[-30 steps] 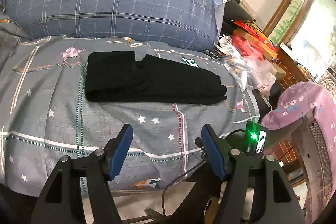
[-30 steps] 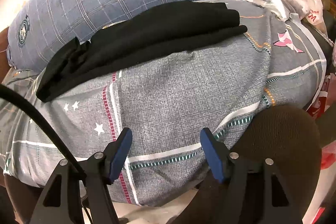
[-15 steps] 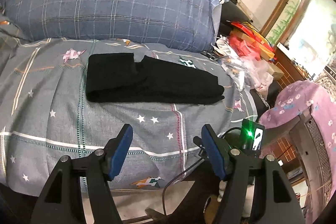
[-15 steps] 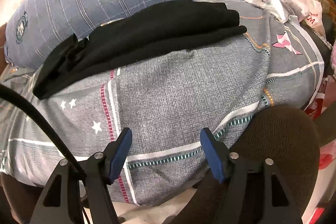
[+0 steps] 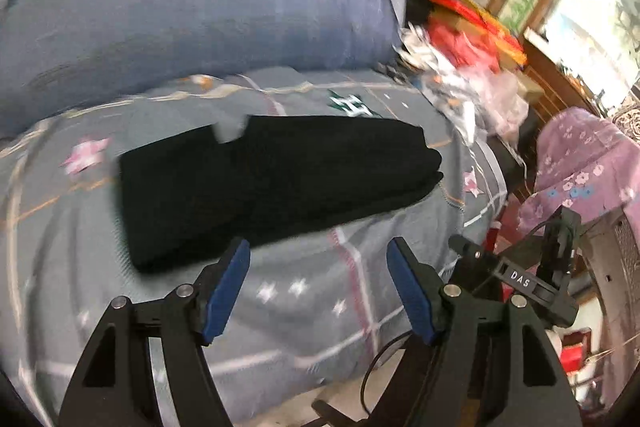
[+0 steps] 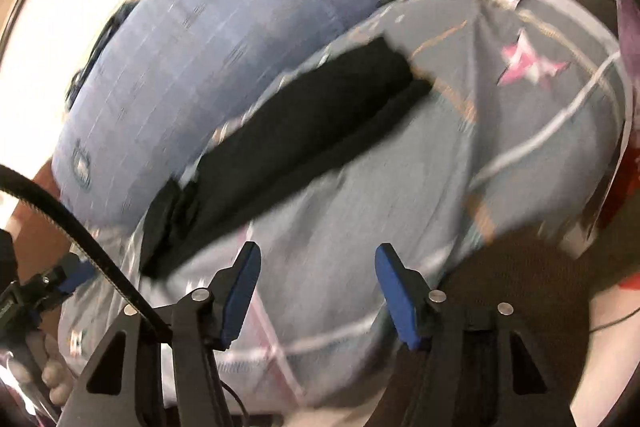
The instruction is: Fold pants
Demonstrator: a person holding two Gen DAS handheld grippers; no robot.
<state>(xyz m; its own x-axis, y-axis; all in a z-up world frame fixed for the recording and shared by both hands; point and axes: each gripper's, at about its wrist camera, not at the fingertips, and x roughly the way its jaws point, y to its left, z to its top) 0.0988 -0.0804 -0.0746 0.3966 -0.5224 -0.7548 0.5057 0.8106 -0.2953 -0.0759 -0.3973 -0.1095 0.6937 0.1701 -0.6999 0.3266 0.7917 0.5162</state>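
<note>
Black pants (image 5: 272, 183) lie folded lengthwise in a long strip on the grey patterned bed sheet (image 5: 304, 291). They also show in the right wrist view (image 6: 288, 151), running diagonally. My left gripper (image 5: 318, 255) is open and empty, just short of the pants' near edge. My right gripper (image 6: 318, 259) is open and empty above the sheet, a little short of the pants. Both views are motion-blurred.
A big blue plaid pillow (image 5: 192, 7) lies behind the pants. Crumpled bags and red boxes (image 5: 464, 67) sit at the bed's right end. A purple floral-covered chair (image 5: 584, 163) stands to the right. A dark round cushion (image 6: 532, 291) is at the bed's near edge.
Both grippers have moved quickly forward toward the pants, which now look larger and nearer. The right view has tilted. Both stay open and empty.
</note>
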